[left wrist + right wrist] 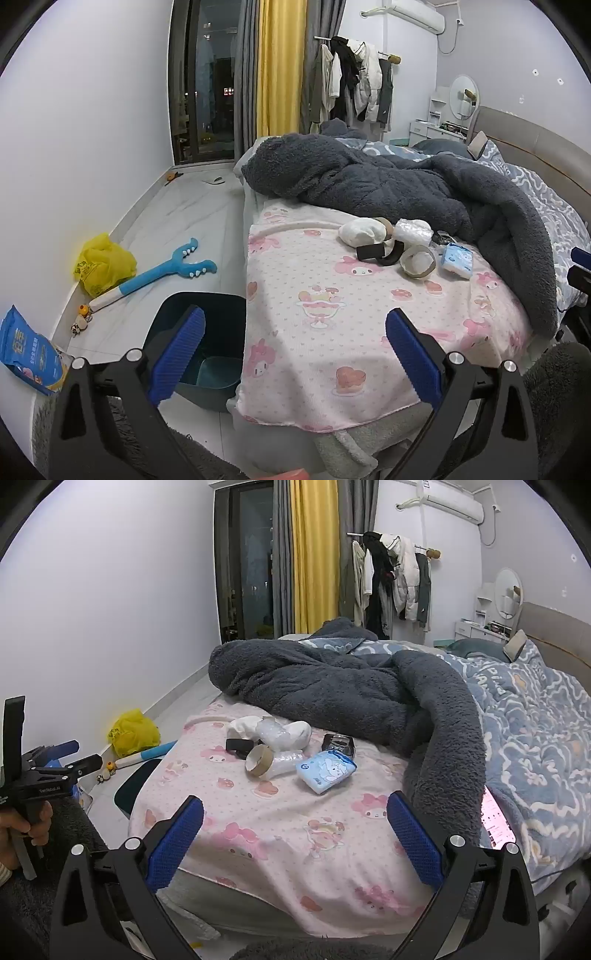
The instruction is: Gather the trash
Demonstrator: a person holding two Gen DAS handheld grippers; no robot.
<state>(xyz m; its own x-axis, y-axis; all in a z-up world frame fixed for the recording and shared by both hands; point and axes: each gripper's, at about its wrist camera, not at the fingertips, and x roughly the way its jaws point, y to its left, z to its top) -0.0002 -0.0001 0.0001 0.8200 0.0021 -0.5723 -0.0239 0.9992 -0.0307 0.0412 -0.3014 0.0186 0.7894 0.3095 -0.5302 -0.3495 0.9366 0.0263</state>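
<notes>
Trash lies bunched mid-bed on the pink cartoon-print sheet (280, 834), just short of the rumpled grey fleece blanket (332, 686): a cardboard tape core (258, 760), a black strap or band (238, 746), crumpled clear plastic wrap (275, 734), a white wad (299, 733) that may be cloth or paper, a blue-and-white tissue pack (327, 770), and a small dark packet (338, 744) whose contents are unreadable. All of it looks light. Tape core likely stiff enough to pinch across its rim; wrap and wad soft, will crush, so grab the bulk; tissue pack film probably slick, take it across the short sides. Left gripper (295, 354) and right gripper (295, 830) both hang short of the pile, jaws spread wide, nothing between them. Dark blue bin (207, 339) stands on the floor against the bed's left edge, part hidden by the mattress and the left jaw. Pieces overlap, so the count is uncertain. Glowing phone screen (496, 819) half tucked under the blanket edge.
</notes>
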